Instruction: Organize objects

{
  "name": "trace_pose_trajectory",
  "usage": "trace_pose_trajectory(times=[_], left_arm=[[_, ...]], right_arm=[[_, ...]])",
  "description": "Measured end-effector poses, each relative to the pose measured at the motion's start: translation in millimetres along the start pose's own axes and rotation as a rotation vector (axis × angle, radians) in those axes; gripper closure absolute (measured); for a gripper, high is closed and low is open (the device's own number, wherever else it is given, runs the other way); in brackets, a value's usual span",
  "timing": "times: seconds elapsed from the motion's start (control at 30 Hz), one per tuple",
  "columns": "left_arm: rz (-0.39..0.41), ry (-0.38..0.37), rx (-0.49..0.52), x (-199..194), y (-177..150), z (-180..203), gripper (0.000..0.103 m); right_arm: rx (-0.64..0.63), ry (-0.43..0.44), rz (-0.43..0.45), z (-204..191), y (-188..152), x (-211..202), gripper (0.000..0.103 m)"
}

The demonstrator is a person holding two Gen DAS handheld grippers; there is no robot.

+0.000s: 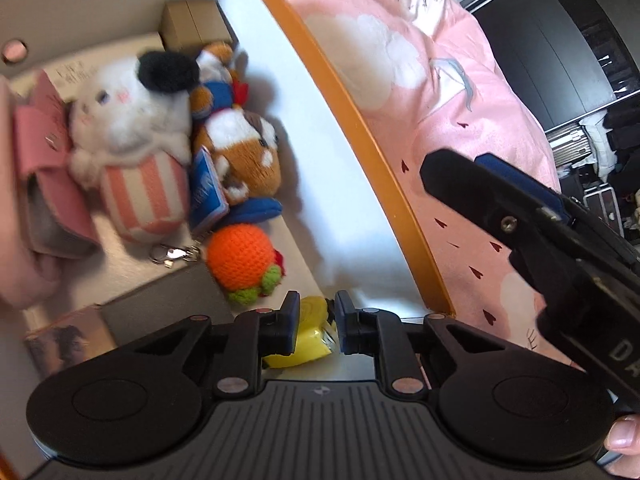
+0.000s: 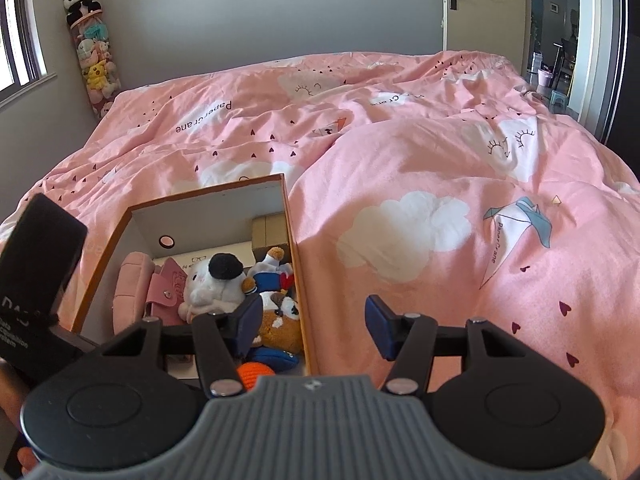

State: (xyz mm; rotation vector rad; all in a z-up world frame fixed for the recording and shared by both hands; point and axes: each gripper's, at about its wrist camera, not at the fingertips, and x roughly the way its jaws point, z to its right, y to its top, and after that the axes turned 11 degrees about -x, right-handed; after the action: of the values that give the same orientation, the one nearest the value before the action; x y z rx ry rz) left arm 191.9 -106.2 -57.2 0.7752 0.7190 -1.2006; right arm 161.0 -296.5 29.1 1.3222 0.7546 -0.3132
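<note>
Left wrist view puts the yellow toy (image 1: 306, 334) right between my left gripper (image 1: 316, 322) pads, low in the near corner of the orange-rimmed box (image 1: 360, 128). The jaws stand narrow around it and seem to pinch it, though I cannot see contact on both sides. If I am setting it down, I judge the best move is to lower it beside the orange crochet toy (image 1: 242, 262), clear of the keyring (image 1: 176, 254), then open only a little so nothing gets knocked.

That same view shows the white plush (image 1: 132, 120) in its striped cup and the brown-and-white plush (image 1: 244, 152) packed close together. The right wrist view hides the yellow toy entirely, but shows my right gripper (image 2: 314, 330) spread wide and empty over the box's edge and the pink duvet (image 2: 440, 152).
</note>
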Motion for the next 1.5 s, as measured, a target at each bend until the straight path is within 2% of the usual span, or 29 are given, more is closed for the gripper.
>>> trace_pose_trajectory(times=[0.13,0.23,0.3,0.4,0.6,0.7,0.77,0.83,0.93,1.0,1.1,1.27,1.5], left_arm=[[0.143,0.054,0.034,-37.2,-10.8,0.5,0.083],[0.292,0.124,0.078,-68.4,-27.6,0.1,0.082],[0.386,0.157,0.093,-89.0,-39.7,-1.5,0.078],[0.508,0.19,0.087,-117.6,-58.3,-6.2,0.067],[0.71,0.238,0.128,-157.3,-95.2,-12.6,0.051],[0.795,0.266,0.159,-167.5,-110.4,-11.9,0.039],[0.849,0.284,0.19,-174.3,-120.4,-12.6,0.027],[0.904,0.298,0.213,-178.1,-129.0,-14.7,0.02],[0.969,0.358,0.261,-179.5,-142.4,-19.9,0.012],[0.999,0.414,0.287,-176.5,-148.6,-24.2,0.011],[0.983,0.469,0.307,-170.9,-150.7,-32.5,0.011],[0.927,0.463,0.235,-161.8,-148.7,-49.9,0.01],[0.848,0.467,0.164,-140.2,-156.8,-69.6,0.01]], right_arm=[[0.008,0.031,0.026,-7.4,2.9,-10.5,0.044],[0.002,0.059,0.052,-15.5,3.6,-18.5,0.043],[-0.003,0.08,0.058,-22.4,3.0,-23.0,0.042],[-0.009,0.105,0.073,-33.6,0.6,-32.1,0.035],[-0.017,0.166,0.145,-57.3,-8.9,-57.2,0.033],[-0.05,0.174,0.198,-71.5,-14.9,-73.0,0.028],[-0.079,0.169,0.226,-81.5,-19.8,-81.4,0.026],[-0.102,0.158,0.246,-89.5,-26.0,-87.3,0.021],[-0.098,0.147,0.253,-97.2,-34.4,-89.9,0.017],[-0.081,0.137,0.242,-100.5,-39.8,-87.5,0.015],[-0.07,0.115,0.218,-106.1,-48.2,-81.5,0.014],[-0.095,0.051,0.182,-116.8,-61.4,-72.7,0.013],[-0.099,0.018,0.177,-120.1,-77.4,-62.5,0.012]])
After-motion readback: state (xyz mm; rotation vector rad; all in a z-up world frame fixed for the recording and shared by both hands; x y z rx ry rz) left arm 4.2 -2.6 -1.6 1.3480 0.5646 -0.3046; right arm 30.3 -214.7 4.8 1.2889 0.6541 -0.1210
